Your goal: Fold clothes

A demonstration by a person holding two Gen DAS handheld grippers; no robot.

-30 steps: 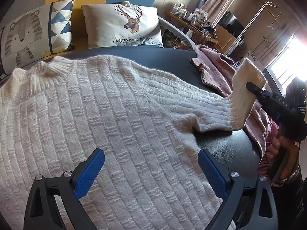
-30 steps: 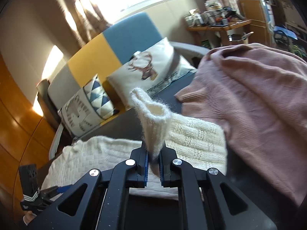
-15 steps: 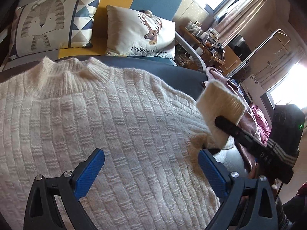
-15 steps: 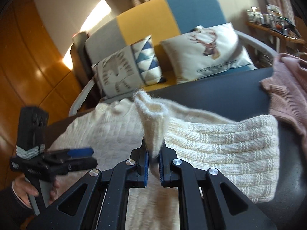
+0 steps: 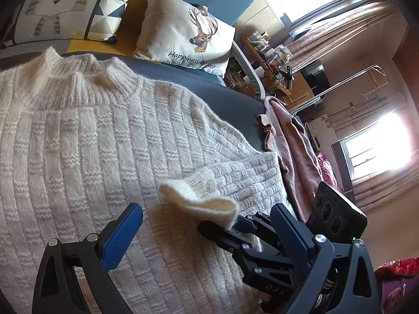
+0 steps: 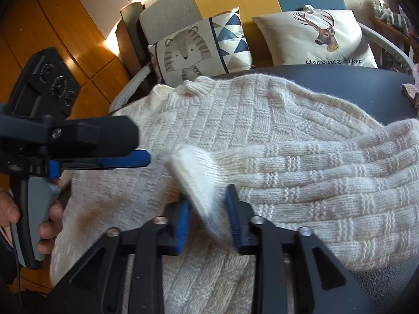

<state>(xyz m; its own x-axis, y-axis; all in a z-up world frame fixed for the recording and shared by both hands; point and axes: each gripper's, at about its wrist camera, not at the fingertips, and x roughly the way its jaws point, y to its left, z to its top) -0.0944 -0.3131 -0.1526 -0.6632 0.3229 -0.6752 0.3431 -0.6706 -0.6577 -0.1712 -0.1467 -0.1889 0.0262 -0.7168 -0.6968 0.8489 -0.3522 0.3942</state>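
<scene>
A cream knit sweater (image 5: 91, 157) (image 6: 235, 120) lies flat on the dark round table (image 5: 222, 96), collar toward the sofa. Its right sleeve (image 5: 235, 178) (image 6: 314, 183) is folded across the body. The sleeve cuff (image 5: 199, 201) (image 6: 193, 172) stands loosely between the parted blue pads of my right gripper (image 6: 207, 209), which is open. The cuff's lower edge is blurred. My left gripper (image 5: 207, 235) hovers wide open over the sweater's body, holding nothing, with the right gripper (image 5: 209, 229) just in front of it. The right wrist view shows the left gripper's fingers (image 6: 123, 161) beside the cuff.
A pink knit garment (image 5: 293, 141) (image 6: 412, 91) lies heaped at the table's right edge. Behind the table is a sofa with a deer pillow (image 5: 183, 31) and a tiger pillow (image 5: 52, 7). A hand (image 6: 49, 225) grips the left gripper's handle.
My right gripper carried the cuff leftward over the sweater's body, laying the sleeve across it, then its jaws parted off the cuff. The left gripper stayed open above the sweater.
</scene>
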